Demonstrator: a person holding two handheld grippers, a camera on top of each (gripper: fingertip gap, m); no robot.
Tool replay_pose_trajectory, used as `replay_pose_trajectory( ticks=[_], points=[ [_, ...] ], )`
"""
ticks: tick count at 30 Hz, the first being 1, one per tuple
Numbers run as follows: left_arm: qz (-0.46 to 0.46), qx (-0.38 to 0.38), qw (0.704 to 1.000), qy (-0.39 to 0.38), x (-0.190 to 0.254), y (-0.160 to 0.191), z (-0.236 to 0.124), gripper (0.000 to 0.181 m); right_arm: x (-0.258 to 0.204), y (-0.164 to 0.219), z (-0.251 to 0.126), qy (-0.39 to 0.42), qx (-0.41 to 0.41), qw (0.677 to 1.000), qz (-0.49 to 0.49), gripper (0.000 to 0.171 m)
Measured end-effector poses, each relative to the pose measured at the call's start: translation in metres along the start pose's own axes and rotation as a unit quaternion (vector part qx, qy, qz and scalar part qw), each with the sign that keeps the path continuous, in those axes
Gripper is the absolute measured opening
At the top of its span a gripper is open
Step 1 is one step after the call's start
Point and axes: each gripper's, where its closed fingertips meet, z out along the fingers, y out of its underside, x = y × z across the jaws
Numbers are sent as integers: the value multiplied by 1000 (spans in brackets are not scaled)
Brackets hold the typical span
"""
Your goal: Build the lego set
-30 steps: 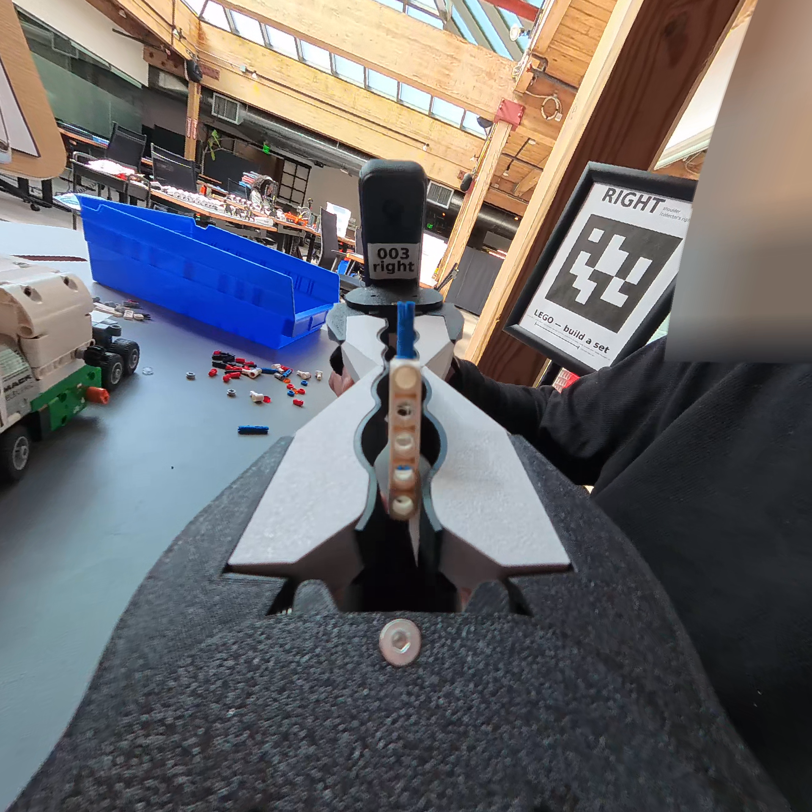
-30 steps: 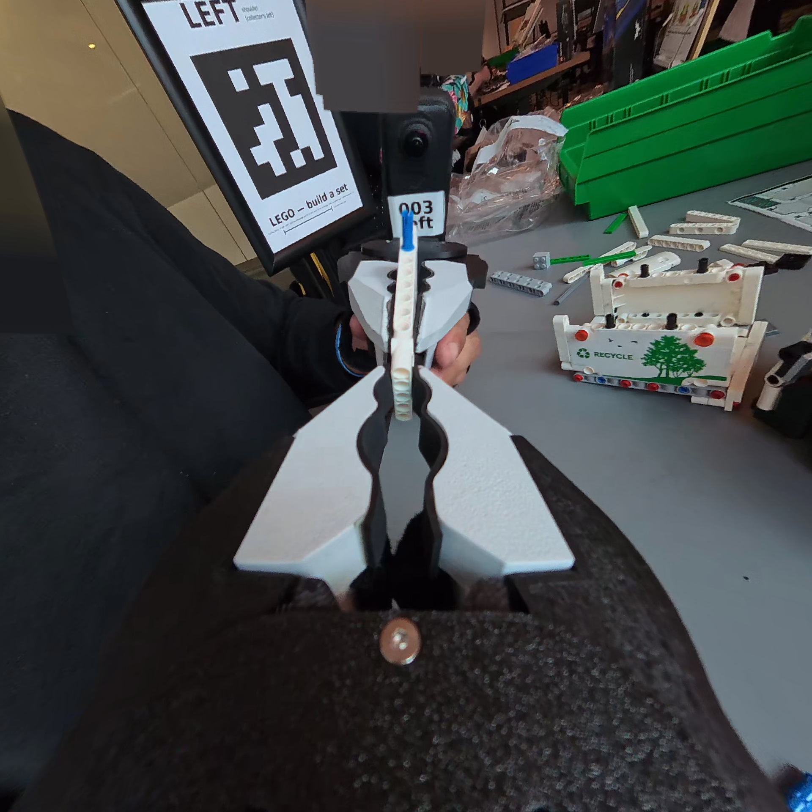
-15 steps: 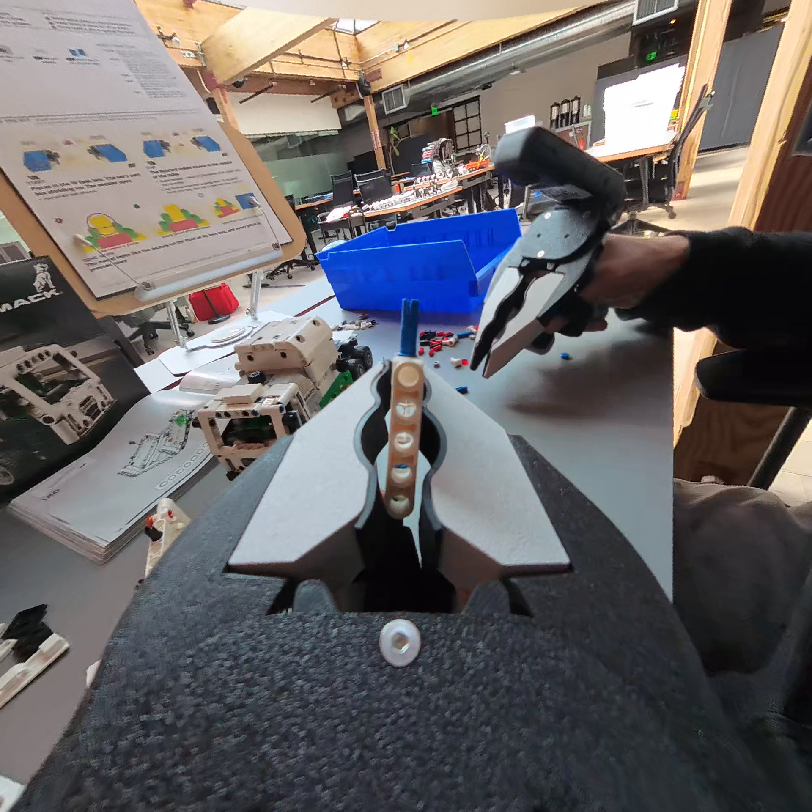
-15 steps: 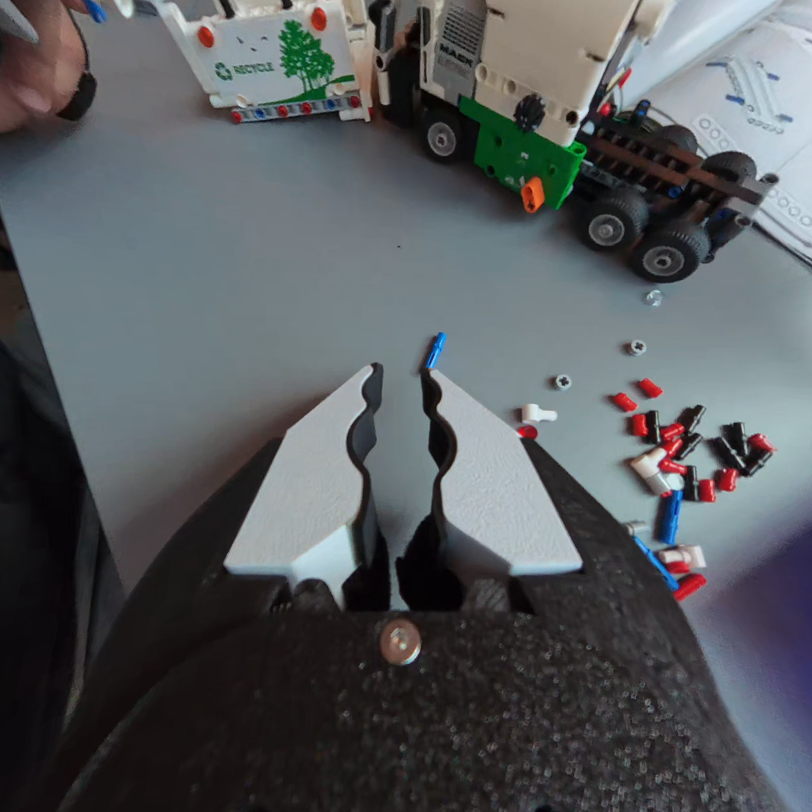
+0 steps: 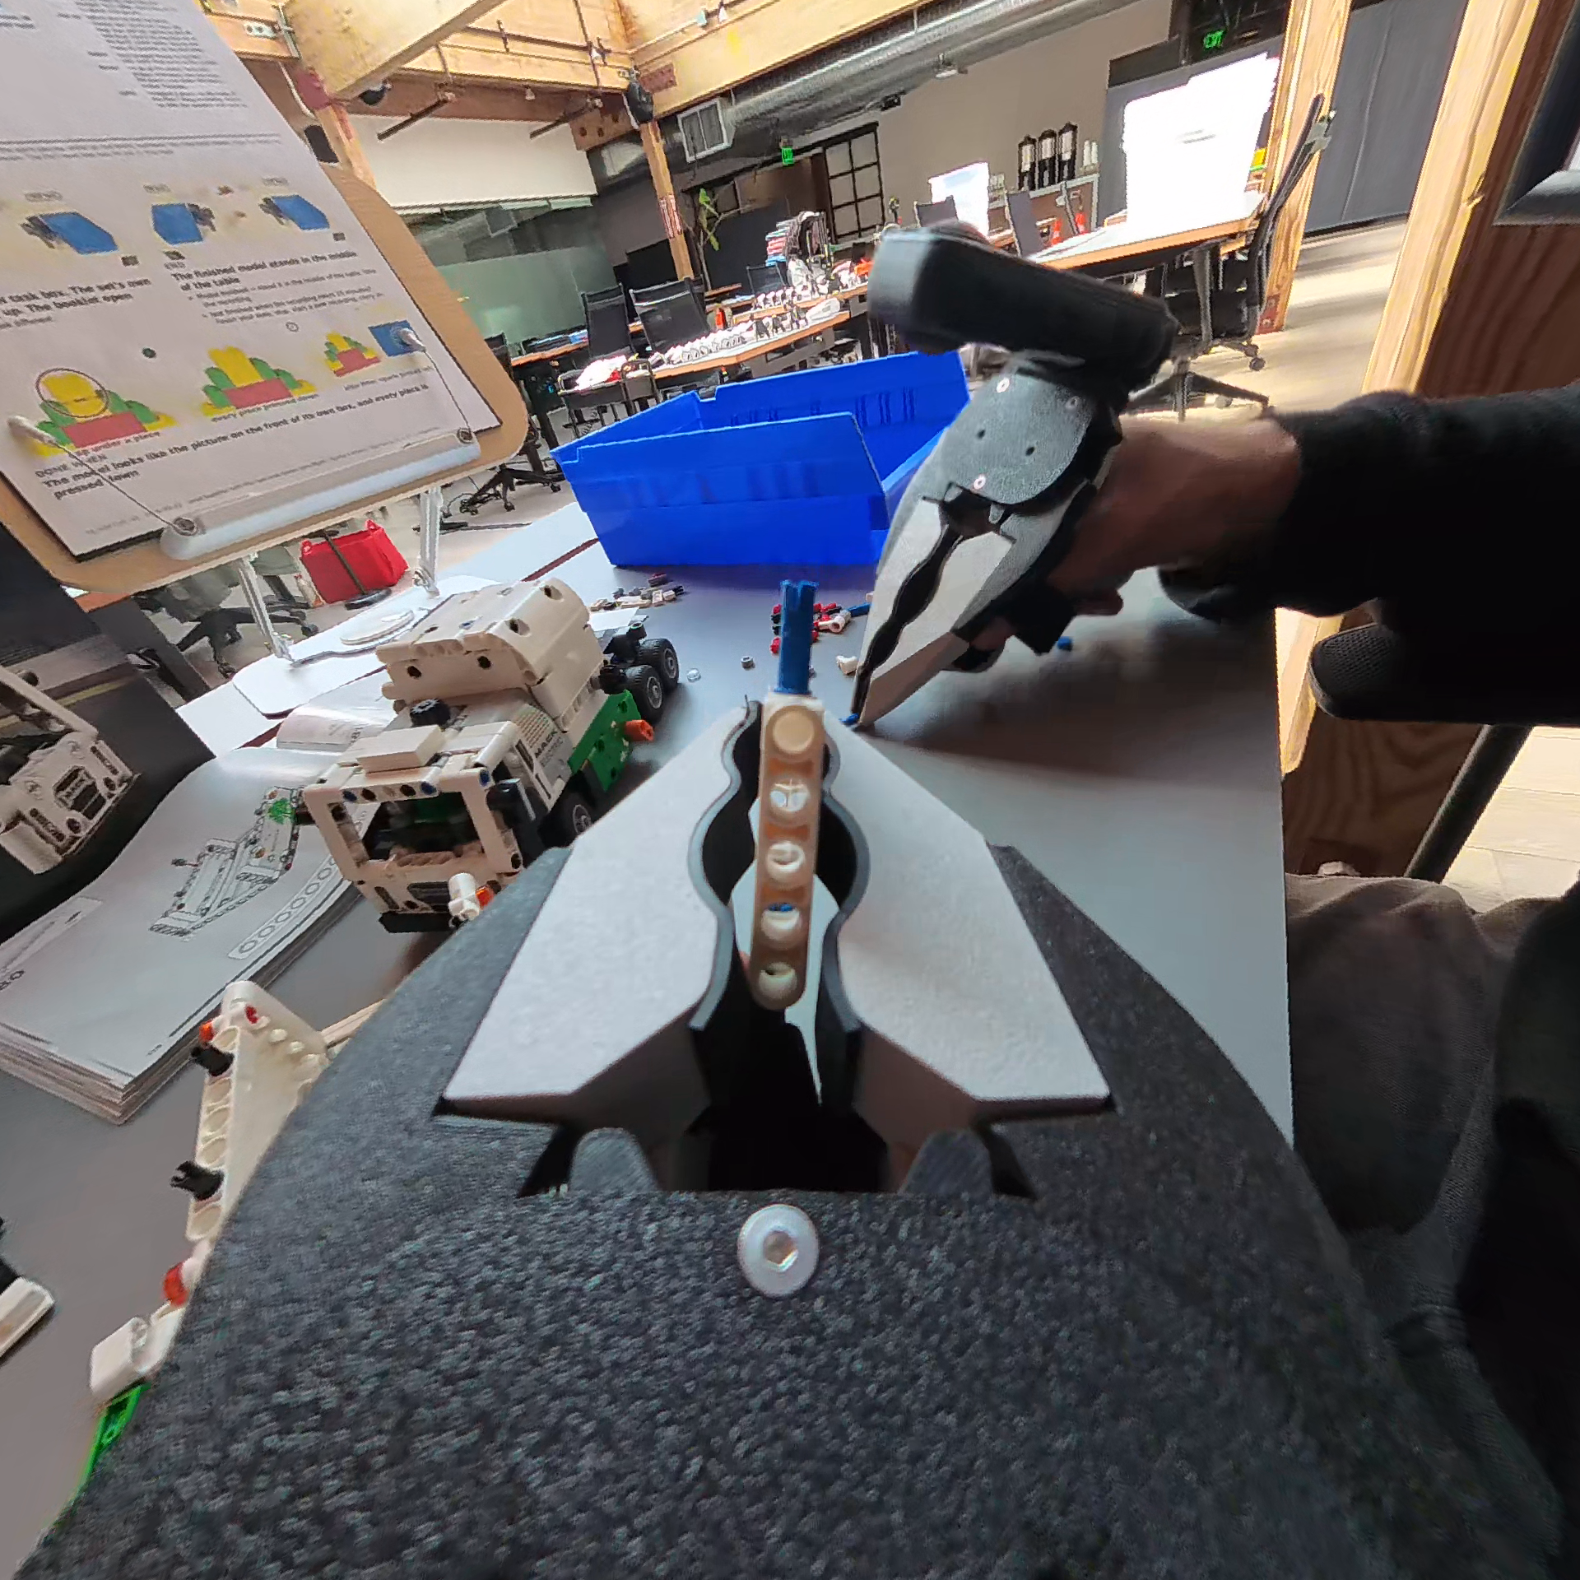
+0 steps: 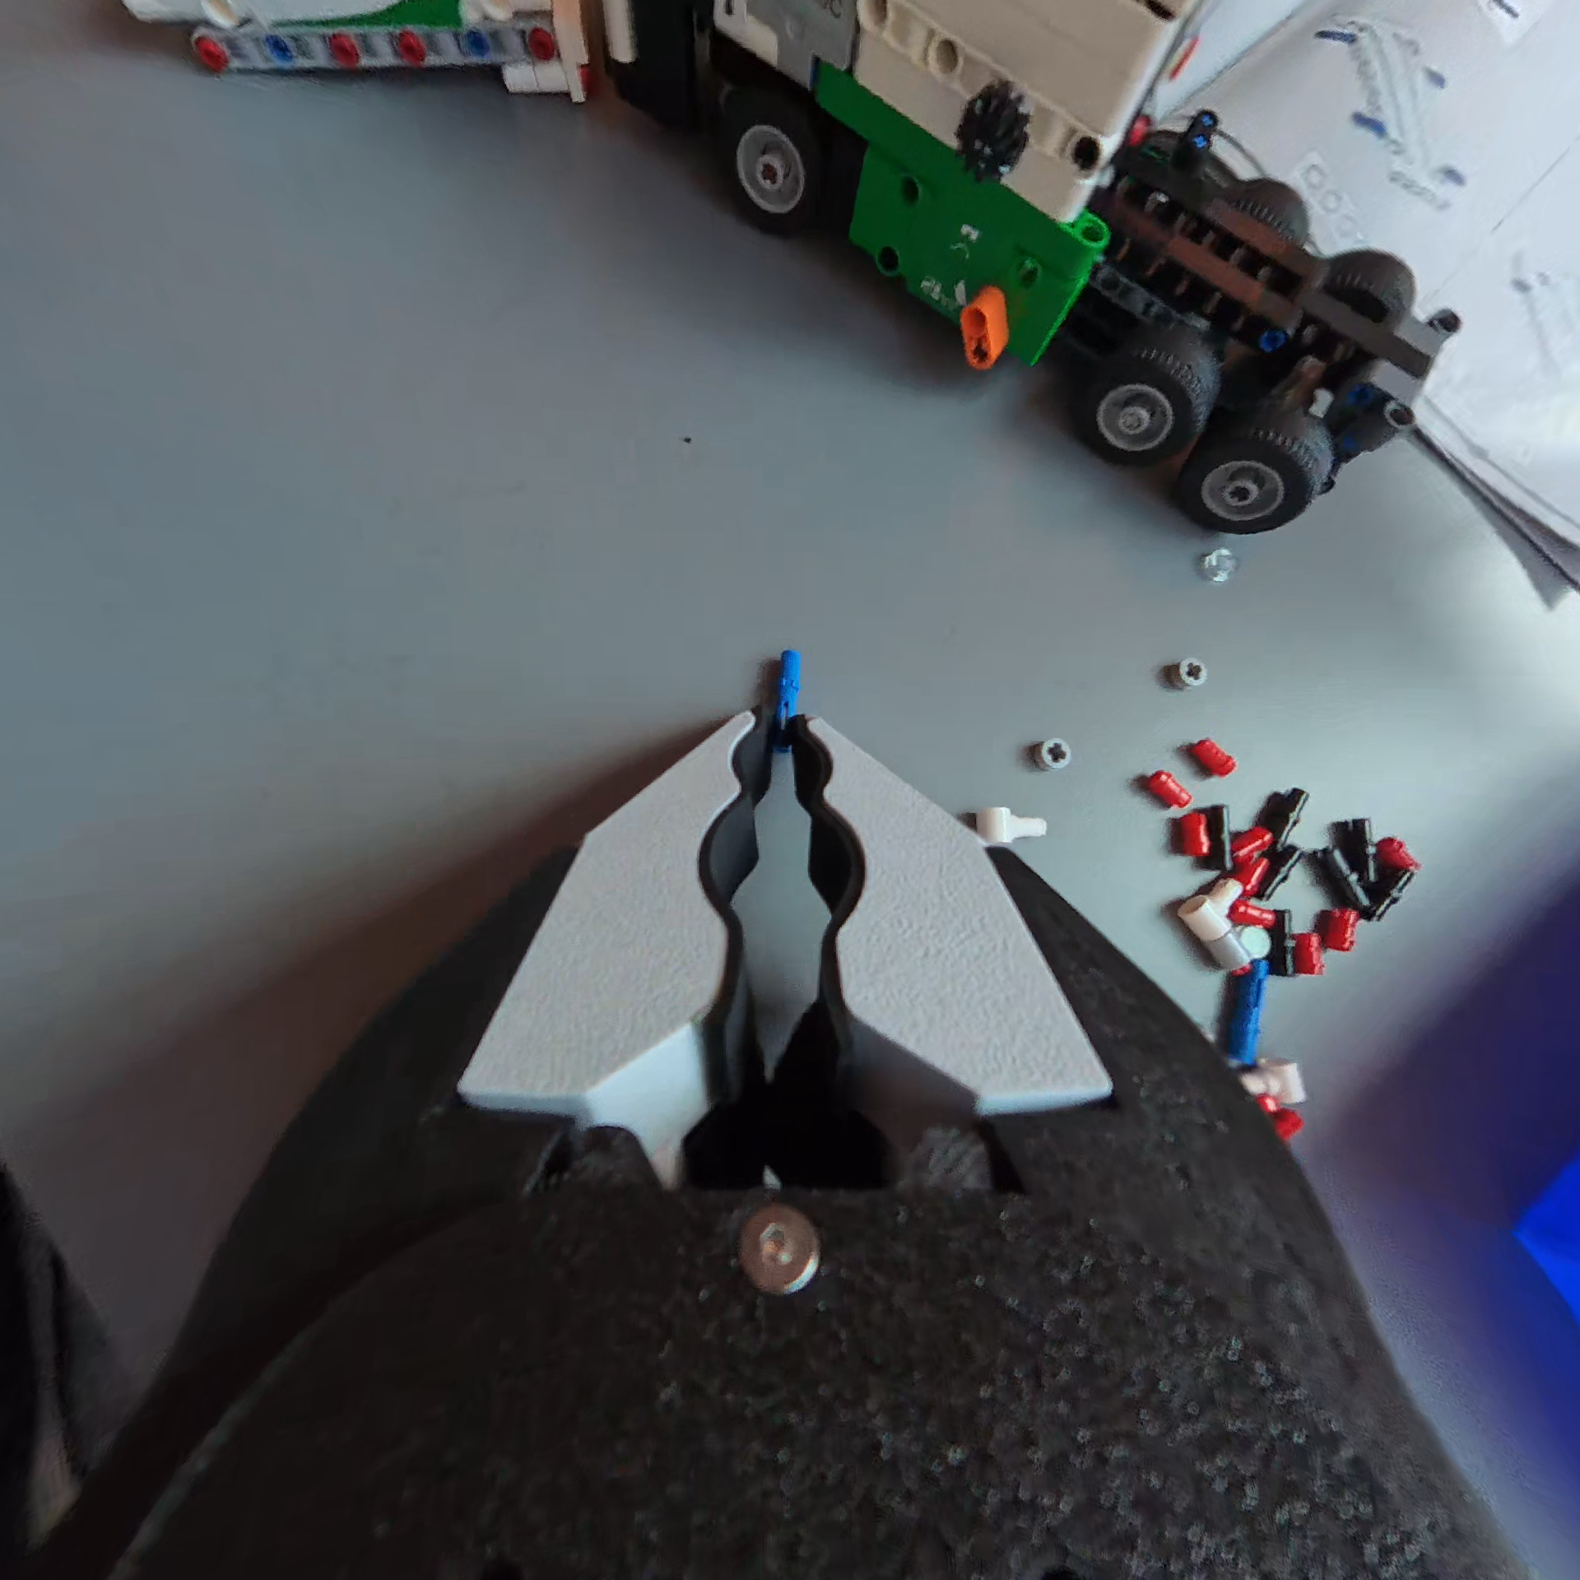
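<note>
The left gripper is clamped on a white beam, held upright above the table, with a blue axle sticking out of the beam's top hole. The right gripper points down at the table near its right edge, its fingers nearly together with a small blue pin lying between the tips; whether they actually pinch it I cannot tell. A pile of red, black and white pins lies just right of that gripper, with a blue bin behind it at the far edge. The truck stands toward the table's middle, partly on the open booklet. A white panel piece sits at the near left, half hidden by the left gripper's body.
</note>
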Motion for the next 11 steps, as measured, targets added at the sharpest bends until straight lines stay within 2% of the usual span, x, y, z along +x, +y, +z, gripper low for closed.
replay_pose_trajectory(
  ticks=[2, 5, 6, 8, 11],
  points=[
    [9, -4, 1000, -1, 2, 1, 0, 4, -1, -4, -16, -41, -43, 996, -63, 3],
    [32, -12, 999, -13, 2, 4, -1, 4, 9, 16, -54, -108, -209, 960, -156, 3],
    [39, -15, 999, -19, 2, 5, -1, 4, 13, 28, -66, -134, -272, 936, -178, 3],
    [49, -19, 998, -26, 1, 6, -1, 4, 36, 54, -87, -118, -416, 878, -204, 3],
    [51, -21, 998, -35, -3, 7, -2, 4, 44, 79, -101, -127, -530, 807, -227, 3]
  ],
)
